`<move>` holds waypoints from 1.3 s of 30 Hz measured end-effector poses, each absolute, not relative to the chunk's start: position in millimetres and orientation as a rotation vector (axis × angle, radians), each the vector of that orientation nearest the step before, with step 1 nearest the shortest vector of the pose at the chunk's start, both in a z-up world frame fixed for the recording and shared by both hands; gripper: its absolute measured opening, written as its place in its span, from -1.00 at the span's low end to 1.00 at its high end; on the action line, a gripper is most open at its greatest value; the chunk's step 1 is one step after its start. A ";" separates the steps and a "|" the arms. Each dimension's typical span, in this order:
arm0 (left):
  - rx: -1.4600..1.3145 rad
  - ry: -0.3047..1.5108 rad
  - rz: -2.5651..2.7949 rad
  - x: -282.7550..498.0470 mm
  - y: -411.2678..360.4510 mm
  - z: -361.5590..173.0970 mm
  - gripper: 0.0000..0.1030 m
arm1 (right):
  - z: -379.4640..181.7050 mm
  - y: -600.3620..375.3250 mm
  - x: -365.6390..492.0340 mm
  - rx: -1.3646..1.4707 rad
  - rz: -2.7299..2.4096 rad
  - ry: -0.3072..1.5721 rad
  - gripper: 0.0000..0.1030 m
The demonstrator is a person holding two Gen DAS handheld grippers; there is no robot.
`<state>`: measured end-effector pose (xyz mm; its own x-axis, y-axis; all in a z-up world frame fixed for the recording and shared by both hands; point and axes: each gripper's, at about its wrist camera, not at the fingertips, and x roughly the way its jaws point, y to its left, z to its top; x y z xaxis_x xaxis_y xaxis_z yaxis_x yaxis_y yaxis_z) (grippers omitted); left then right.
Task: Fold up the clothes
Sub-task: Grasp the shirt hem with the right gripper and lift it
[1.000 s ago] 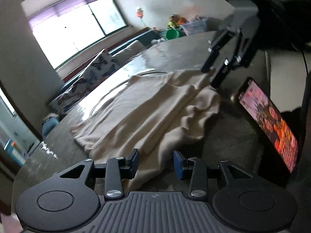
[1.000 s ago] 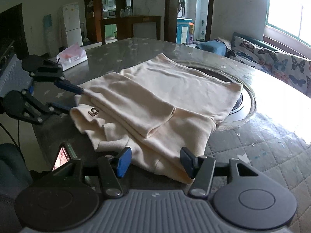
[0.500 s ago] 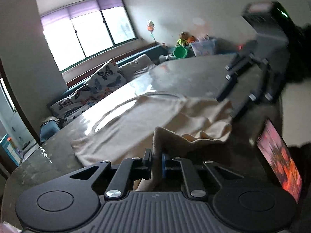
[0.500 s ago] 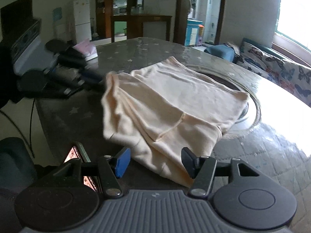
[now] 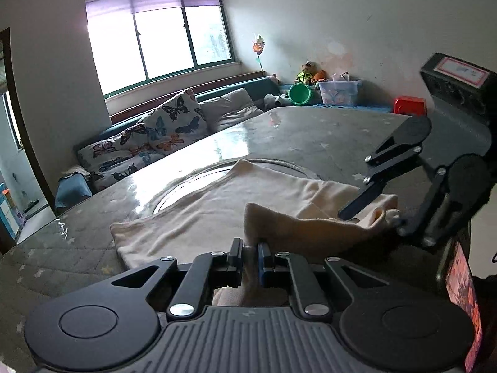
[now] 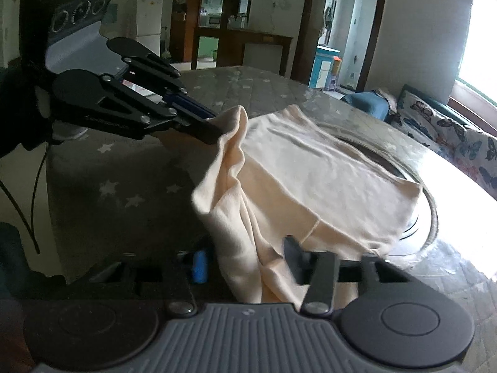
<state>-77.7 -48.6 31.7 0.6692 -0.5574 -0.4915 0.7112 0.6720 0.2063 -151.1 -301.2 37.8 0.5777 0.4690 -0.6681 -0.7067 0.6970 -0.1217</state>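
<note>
Cream cloth, the garment (image 6: 326, 168), lies on the grey quilted table (image 5: 326, 136), partly over a round ring in the table top. Its near edge is now lifted off the surface, while a second ago the whole piece lay flat and folded.

At 6 o'clock in the left wrist view, the left gripper (image 5: 249, 256) is closed tight on one corner of this edge; the cloth stands up between the blue pads. One second ago these jaws were wide with nothing in them.

At 3 o'clock in the same view, the right gripper (image 5: 377, 216) meets the other corner. In the right wrist view, its jaws are closing and the cloth hangs between the two fingers (image 6: 293, 261); they were wide half a second ago. I cannot tell if the pads already press on it.

So the edge is nearly taken at both corners, which I judge as the start of the next fold, carried toward 12 o'clock. A phone (image 5: 464, 298) with a bright screen stands at 4 o'clock in the left wrist view, near the cloth.
</note>
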 end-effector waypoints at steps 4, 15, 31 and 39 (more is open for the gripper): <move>0.435 0.383 -0.722 -97.3 -43.1 21.0 -0.59 | 39.2 -302.3 -148.5 -0.395 0.696 0.653 -0.68; 0.546 0.335 -0.654 -135.7 -32.1 -8.4 -0.16 | 47.6 -308.6 -137.9 -0.325 0.687 0.668 -0.70; 0.503 0.339 -0.672 -153.6 -14.5 15.0 -0.86 | 53.3 -316.4 -170.0 -0.322 0.715 0.622 -0.76; 0.447 0.401 -0.741 -185.2 0.8 53.6 -0.86 | 98.8 -324.9 -198.5 -0.294 0.791 0.672 -0.76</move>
